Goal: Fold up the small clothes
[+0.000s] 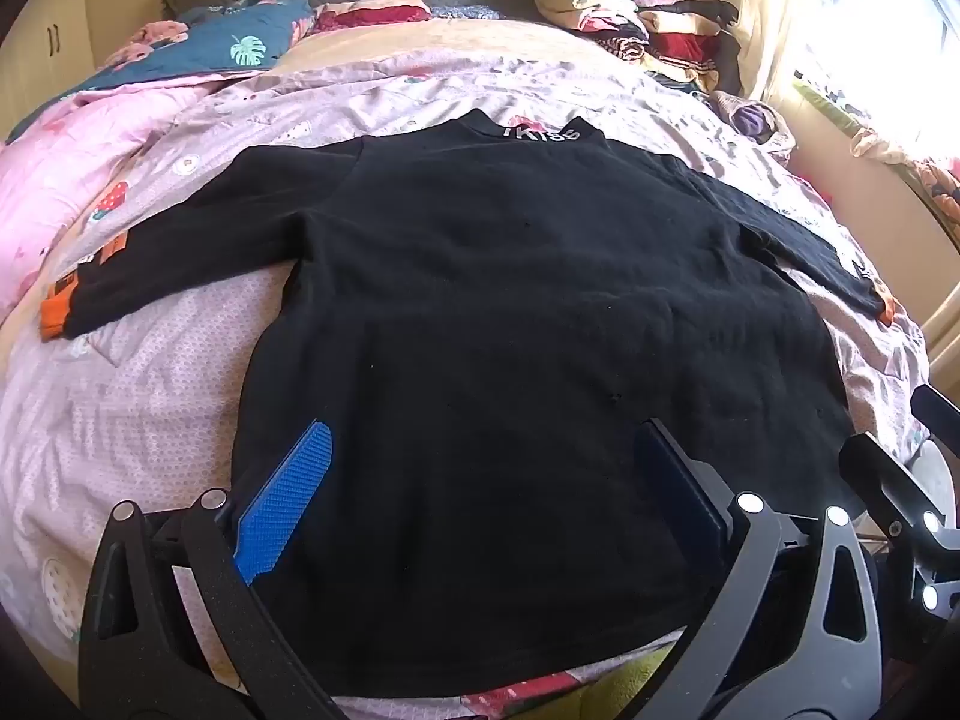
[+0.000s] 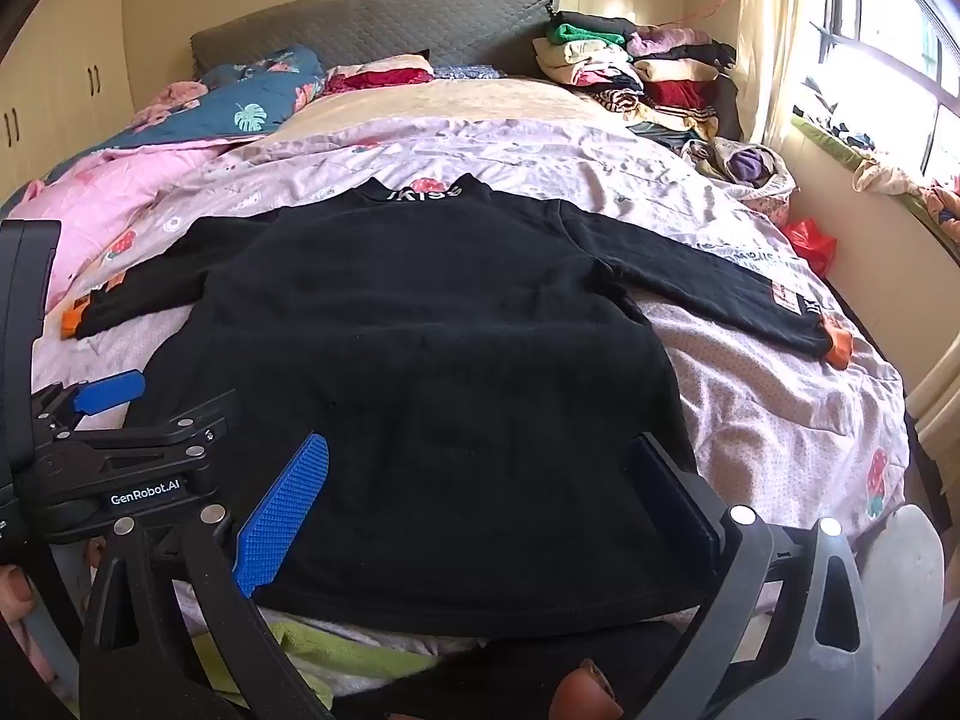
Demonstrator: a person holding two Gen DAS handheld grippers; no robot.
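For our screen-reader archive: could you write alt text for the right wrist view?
A black long-sleeved top lies flat on a pink patterned bedspread, sleeves spread, collar toward the headboard. The right tool is open over its hem, with the left tool at the left edge. Folded clothes are stacked at the far right by a sunny window.

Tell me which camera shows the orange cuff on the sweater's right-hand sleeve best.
The right wrist view. There the orange cuff lies fully visible at the end of the black sweater sleeve, with printed patches beside it. In the left wrist view the same cuff is only a small sliver near the picture's edge.
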